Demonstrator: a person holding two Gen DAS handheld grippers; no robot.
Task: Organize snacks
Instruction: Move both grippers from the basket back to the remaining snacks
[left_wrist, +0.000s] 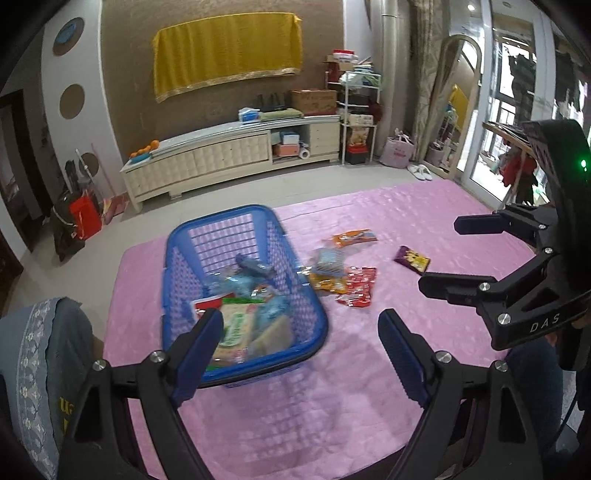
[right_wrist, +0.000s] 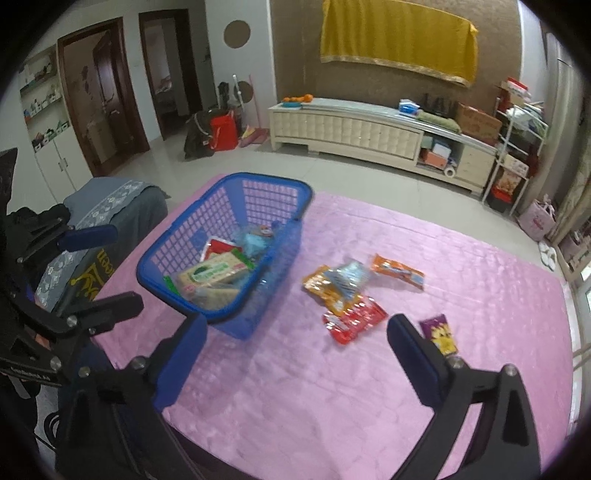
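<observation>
Black hand-held grippers, left (left_wrist: 301, 352) and right (right_wrist: 297, 338), angled down, open-jawed

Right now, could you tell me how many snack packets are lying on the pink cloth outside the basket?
5: a purple packet farthest from the blue basket, a red one, an orange one, and a pale blue one overlapping a yellow-orange one. More may hide beneath.

A: Surface and container, please.

B: The table cover (right_wrist: 369, 387) is pink with a faint quilted sheen. The basket (right_wrist: 192, 236) is bright blue, open lattice walls; inside, a green-and-cream box (right_wrist: 214, 275) and pale blue packets (right_wrist: 255, 240).

A: Loose packets to its right?

B: One red packet (right_wrist: 354, 319), one orange packet (right_wrist: 397, 269), one purple packet with a yellow figure (right_wrist: 441, 334). On the far wall, a yellow cloth (right_wrist: 399, 40) with a gold trim.
</observation>
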